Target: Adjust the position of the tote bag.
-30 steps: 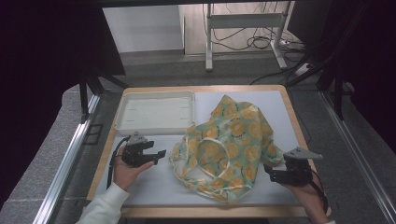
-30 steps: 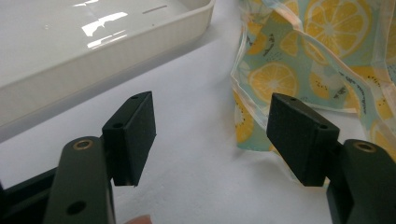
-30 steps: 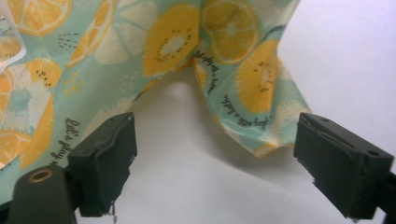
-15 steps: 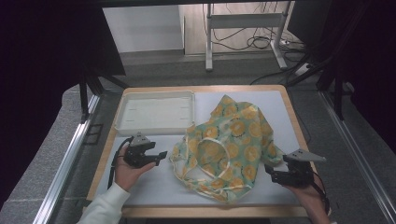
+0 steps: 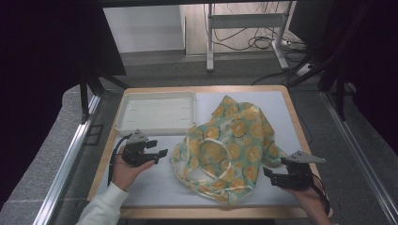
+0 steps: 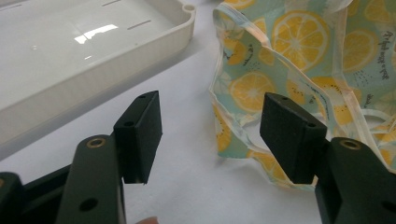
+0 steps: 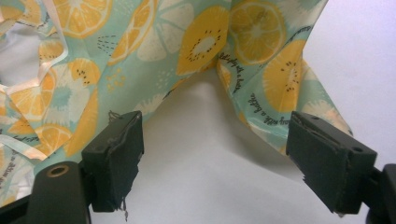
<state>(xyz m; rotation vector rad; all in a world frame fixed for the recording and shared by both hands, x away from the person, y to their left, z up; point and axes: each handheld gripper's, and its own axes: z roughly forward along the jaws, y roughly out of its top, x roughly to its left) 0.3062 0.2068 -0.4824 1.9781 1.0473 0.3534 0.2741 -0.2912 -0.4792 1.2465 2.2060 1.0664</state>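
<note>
I saw the cloth (image 5: 231, 145) lying crumpled on the white mat (image 5: 155, 185), pale teal and printed all over with orange and lemon slices, with cream binding tape along its edges and loose cream ties trailing near the front. Small dark script ran beside some of the fruit; I could not read it.

My left gripper (image 6: 212, 135) had its jaws standing wide, though they had just been closing a little, with nothing between them but bare mat. The cloth's nearest edge, a loop of hem, lay just beyond and beside the right-hand pad (image 6: 292, 133), not touching it as far as I could tell. A white tray (image 6: 70, 51) sat beyond the other pad.

My right gripper (image 7: 215, 158) was also spread wide and held nothing. The cloth's edge lay just ahead of its fingertips (image 7: 114, 156), a fold arching above the gap between them.
</note>
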